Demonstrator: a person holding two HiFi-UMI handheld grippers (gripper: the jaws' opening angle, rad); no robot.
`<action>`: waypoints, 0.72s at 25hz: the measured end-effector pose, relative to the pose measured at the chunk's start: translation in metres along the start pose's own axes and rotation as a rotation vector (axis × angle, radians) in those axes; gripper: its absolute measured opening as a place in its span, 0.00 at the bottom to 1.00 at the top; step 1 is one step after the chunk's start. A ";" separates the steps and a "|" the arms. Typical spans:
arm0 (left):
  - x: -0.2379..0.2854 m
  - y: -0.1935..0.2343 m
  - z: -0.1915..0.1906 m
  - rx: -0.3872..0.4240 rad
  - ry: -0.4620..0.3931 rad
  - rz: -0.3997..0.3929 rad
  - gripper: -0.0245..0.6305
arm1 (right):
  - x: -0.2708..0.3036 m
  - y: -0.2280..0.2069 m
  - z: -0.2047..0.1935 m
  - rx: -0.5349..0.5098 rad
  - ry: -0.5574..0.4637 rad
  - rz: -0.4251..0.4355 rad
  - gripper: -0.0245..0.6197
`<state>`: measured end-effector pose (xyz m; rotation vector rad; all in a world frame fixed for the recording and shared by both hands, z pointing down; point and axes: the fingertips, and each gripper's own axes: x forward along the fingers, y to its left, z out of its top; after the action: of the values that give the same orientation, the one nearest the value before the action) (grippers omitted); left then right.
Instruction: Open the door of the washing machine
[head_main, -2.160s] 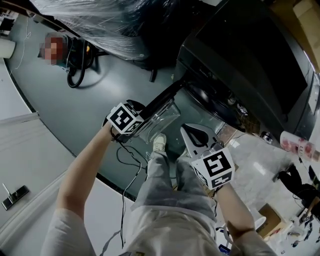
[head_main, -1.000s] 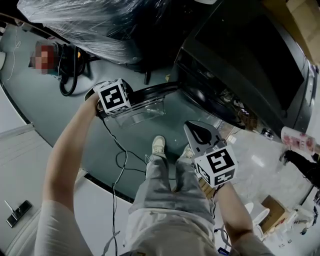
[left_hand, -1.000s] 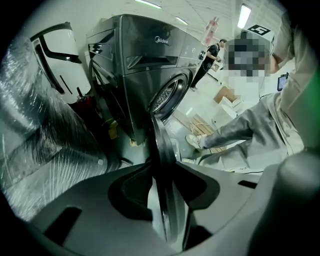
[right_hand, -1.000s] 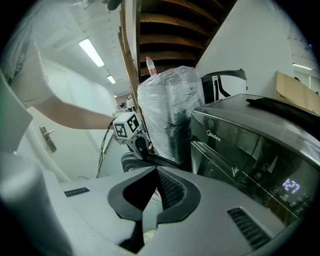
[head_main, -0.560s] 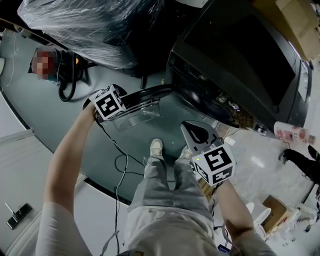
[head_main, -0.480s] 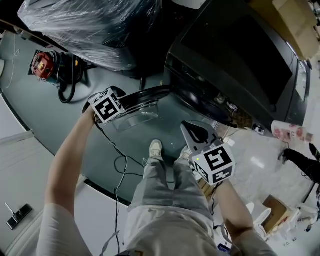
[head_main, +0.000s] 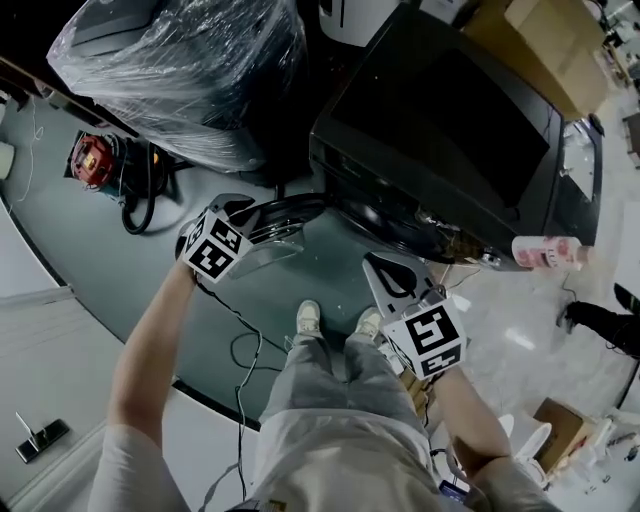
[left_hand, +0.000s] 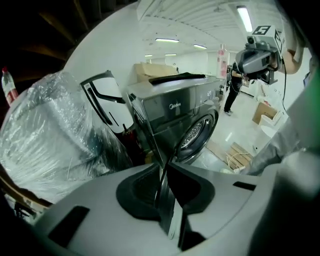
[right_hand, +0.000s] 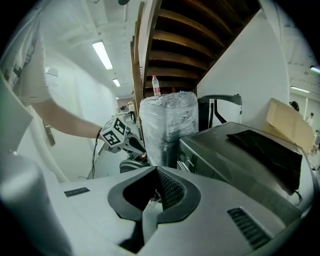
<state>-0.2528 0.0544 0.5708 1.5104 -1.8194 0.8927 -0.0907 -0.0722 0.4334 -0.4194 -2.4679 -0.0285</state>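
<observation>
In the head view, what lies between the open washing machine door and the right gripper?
Bare floor only, as the head view shows, between door and right gripper; the shoes stand lower in that picture.

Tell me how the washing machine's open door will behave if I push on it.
The door hangs by one edge from the washing machine and stands wide open, so a push should swing it rather than slide it. Its ring and bulged clear window look rigid, so it probably won't flex.

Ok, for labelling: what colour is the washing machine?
Washing machine: dark grey, best in left gripper view.
</observation>
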 end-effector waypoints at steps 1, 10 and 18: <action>-0.007 -0.001 0.011 -0.008 -0.024 0.015 0.13 | -0.006 -0.002 0.004 -0.003 -0.007 -0.006 0.08; -0.084 -0.030 0.126 -0.110 -0.298 0.098 0.09 | -0.076 -0.028 0.043 0.034 -0.121 -0.077 0.08; -0.155 -0.071 0.221 -0.110 -0.504 0.104 0.07 | -0.150 -0.056 0.090 0.047 -0.284 -0.174 0.08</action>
<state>-0.1636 -0.0431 0.3247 1.6873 -2.2763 0.4683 -0.0469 -0.1587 0.2770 -0.1981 -2.7727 0.0181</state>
